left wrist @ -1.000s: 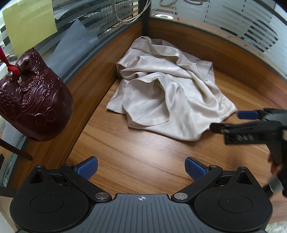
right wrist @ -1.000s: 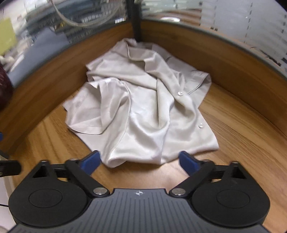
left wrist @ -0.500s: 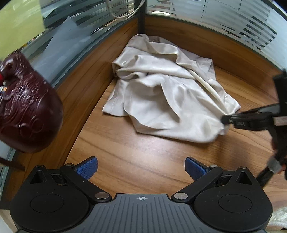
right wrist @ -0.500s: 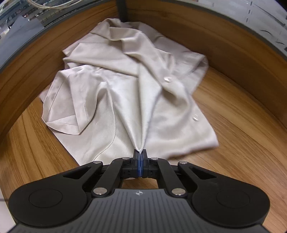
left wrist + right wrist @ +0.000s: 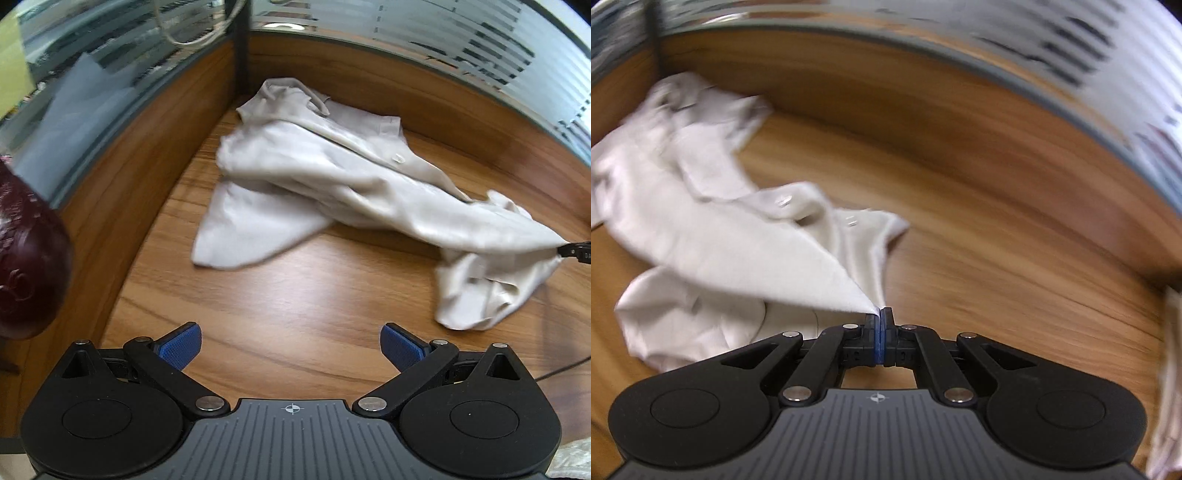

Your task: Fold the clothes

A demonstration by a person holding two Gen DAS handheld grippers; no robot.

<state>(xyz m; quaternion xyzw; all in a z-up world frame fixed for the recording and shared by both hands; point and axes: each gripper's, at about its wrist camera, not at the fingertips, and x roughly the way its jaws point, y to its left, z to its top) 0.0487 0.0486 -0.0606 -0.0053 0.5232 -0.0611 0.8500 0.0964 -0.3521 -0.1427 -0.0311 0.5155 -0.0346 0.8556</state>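
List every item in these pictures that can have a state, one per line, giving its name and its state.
Beige button-up shirt: unfolded, rumpled, one corner lifted and stretched taut.
Left gripper: open, holding nothing, above the wooden desk.
Right gripper: shut on the shirt's corner.
Dark red carved ornament: untouched, at the left edge.

A pale beige, satiny button-up shirt (image 5: 332, 184) lies crumpled on the wooden tabletop, its collar end bunched toward 12 o'clock in the corner. One flat panel spreads toward 8 o'clock. A stretched fold runs out to 3 o'clock, its tip lifted off the wood, with loose cloth sagging beneath. Small buttons show.
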